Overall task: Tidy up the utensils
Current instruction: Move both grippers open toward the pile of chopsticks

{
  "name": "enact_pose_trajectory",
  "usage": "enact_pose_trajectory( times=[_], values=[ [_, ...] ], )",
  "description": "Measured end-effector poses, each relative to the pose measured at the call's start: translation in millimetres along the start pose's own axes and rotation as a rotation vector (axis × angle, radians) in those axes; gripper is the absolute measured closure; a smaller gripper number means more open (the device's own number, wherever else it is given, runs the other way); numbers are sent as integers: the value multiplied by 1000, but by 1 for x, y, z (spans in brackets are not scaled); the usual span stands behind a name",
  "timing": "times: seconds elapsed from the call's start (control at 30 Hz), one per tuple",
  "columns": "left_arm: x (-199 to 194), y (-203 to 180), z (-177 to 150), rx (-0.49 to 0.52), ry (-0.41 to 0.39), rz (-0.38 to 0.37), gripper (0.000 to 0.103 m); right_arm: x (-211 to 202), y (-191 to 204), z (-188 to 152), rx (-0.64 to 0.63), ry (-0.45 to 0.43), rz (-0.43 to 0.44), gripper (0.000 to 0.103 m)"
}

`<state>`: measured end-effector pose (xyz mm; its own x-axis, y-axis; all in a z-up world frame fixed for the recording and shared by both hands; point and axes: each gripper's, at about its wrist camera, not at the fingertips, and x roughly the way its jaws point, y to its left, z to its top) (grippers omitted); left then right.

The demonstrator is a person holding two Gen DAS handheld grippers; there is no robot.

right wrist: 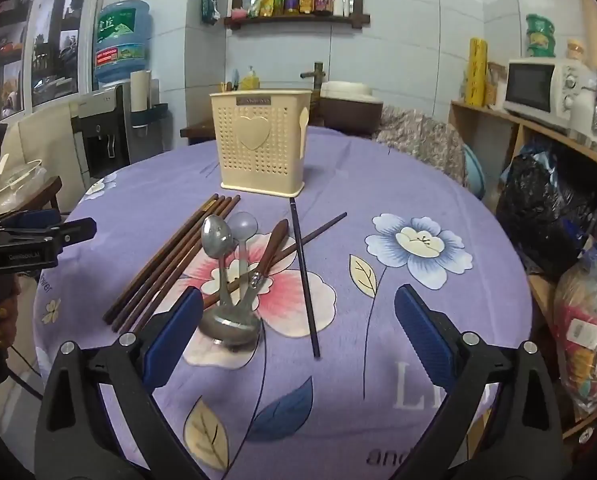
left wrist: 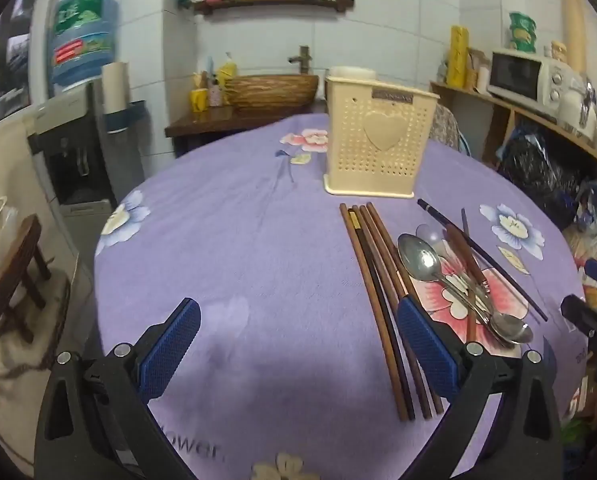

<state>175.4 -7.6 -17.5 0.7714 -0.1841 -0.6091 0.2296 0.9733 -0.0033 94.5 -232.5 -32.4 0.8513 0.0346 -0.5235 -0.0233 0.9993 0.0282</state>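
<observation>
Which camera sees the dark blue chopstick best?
The right wrist view. There the dark blue chopstick lies whole, near the middle, crossing a brown one. In the left wrist view the same chopstick sits off to the right, thinner and partly behind the spoons.

Not much to read here tbh. The purple tablecloth (right wrist: 438, 208) has partial print: "ower" near the left edge, "and" at the bottom, a big pale "L". The cream utensil holder (right wrist: 260, 144) has a small nameplate, too blurry. Water jug label (right wrist: 118, 54): unreadable.
</observation>
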Motion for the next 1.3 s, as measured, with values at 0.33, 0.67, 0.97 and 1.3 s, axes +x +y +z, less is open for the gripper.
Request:
enact_pose_trajectory(
  times=[0.33,0.67,0.97,1.3],
  values=[
    [70,-22,27,38,231,-76,43,21,0,20,-9,20,3,8],
    [80,-31,22,70,263,-42,49,21,-1,22,-14,23,11,8],
    [83,3,35,7,295,-55,48,40,-26,40,35,79,39,8],
    [90,-24,47,49,295,-73,47,79,-31,72,106,129,101,22]
  ],
)
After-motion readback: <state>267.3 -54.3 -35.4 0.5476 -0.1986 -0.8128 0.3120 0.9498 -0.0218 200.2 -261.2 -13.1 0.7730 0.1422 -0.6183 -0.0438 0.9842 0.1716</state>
